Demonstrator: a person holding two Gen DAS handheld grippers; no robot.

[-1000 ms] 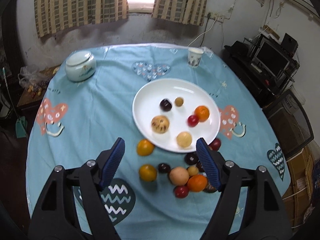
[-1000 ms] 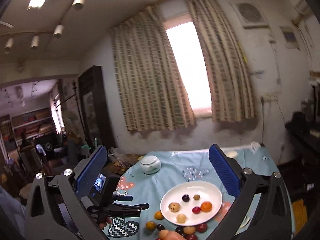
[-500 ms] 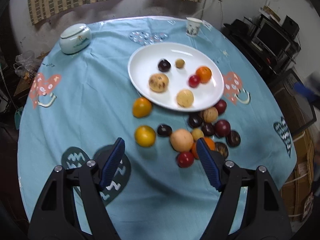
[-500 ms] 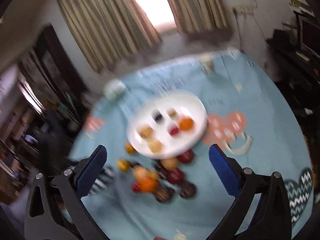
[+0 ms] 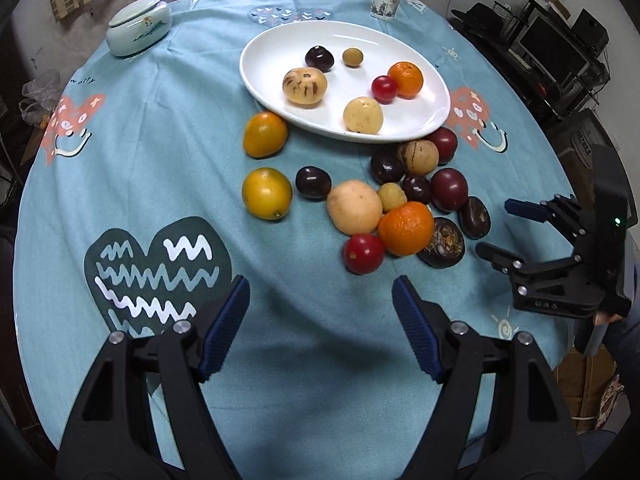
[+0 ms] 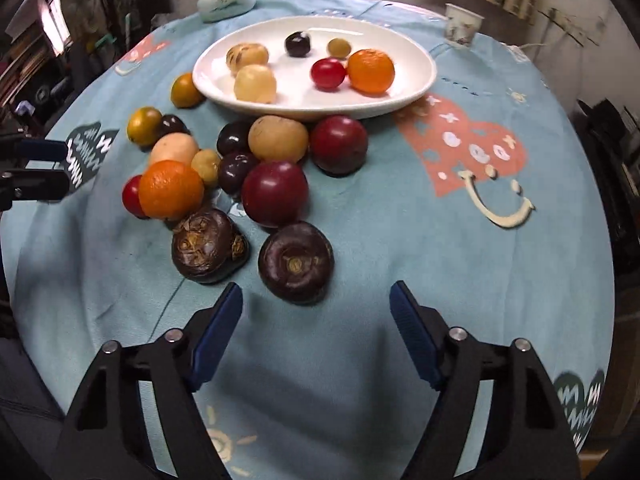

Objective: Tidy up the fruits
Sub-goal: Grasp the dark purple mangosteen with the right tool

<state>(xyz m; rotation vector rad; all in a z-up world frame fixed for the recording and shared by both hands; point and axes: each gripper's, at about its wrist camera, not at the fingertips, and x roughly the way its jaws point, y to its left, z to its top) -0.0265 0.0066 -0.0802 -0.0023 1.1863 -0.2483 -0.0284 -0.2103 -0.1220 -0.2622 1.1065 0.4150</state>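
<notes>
six fruits sit in the white plate (image 5: 436, 92); a heap of loose fruit (image 5: 404, 228) waits at its 6 o'clock. left gripper (image 5: 320, 332) and right gripper (image 6: 316, 332) both gape wide, empty.

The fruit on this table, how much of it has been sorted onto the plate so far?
Six pieces lie on the white plate. Nothing is in hand: the left gripper and right gripper hover open and empty. Over a dozen wait on the tablecloth, including an orange.

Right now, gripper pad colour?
Blue, ribbed pads on black fingers; clearest in the right wrist view.
</notes>
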